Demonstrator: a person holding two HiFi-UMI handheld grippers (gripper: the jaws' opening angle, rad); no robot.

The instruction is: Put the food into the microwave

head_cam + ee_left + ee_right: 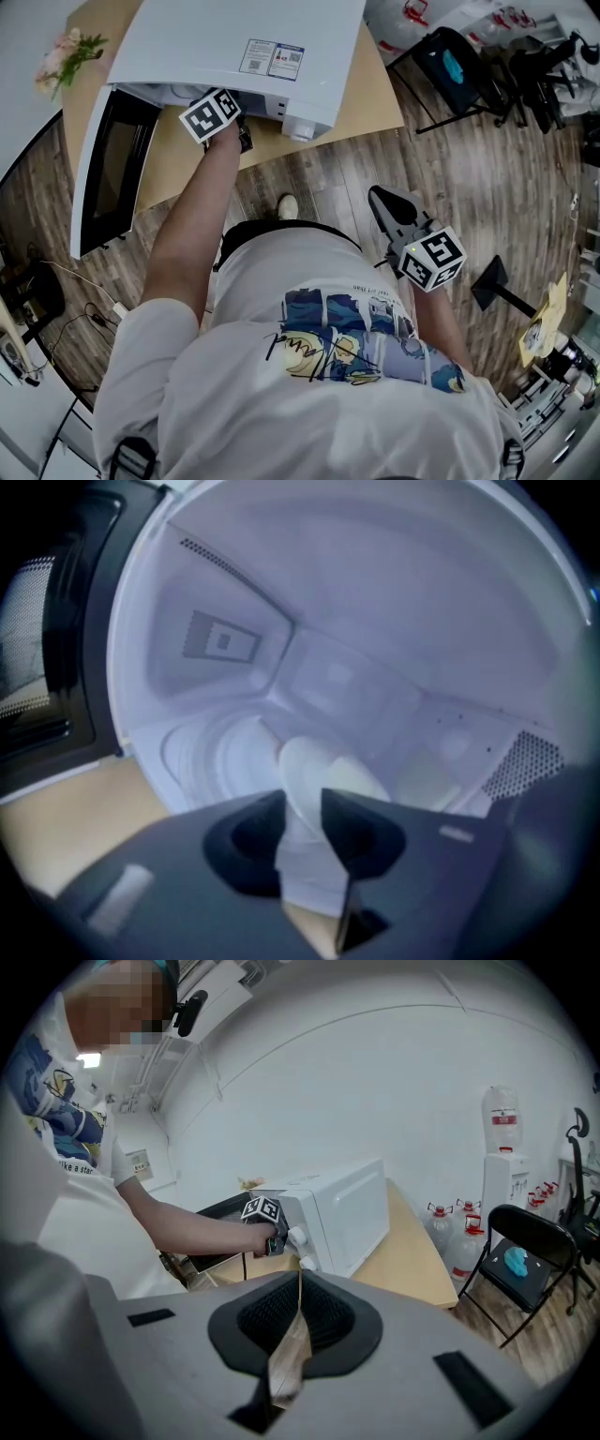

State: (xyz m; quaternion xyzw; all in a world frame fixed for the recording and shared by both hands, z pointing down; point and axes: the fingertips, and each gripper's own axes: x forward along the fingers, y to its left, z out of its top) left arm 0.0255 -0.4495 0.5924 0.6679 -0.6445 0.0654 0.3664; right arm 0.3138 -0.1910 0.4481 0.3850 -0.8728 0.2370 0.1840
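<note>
Left gripper view is the one to go by here. The left tool [302, 803] sits inside the microwave [375, 621], jaws spread with a clear gap. The food [314, 766], a pale rounded lump, lies on the turntable [220, 752] right ahead of the tips. It's blurry, so I can't tell if a pad brushes it, but nothing looks pinched. So imo the food is in, and this step is the let-go and pull-out.

How I'd do it well: leave the jaws wide and back the tool straight out along the line it points. No sideways swing, so a pad doesn't drag the food off the turntable or tip it. Lift the tips a touch first if they sit close to it. Watch the lower lip of the opening and the door [112, 169], which hangs open on the left over the wooden surface [187, 164].

The right tool [298, 1288] hangs off to the person's right, well apart from the microwave, jaws pressed together on nothing. The left one is nearer the door, so I'd guess it's handier for swinging it closed afterwards.
</note>
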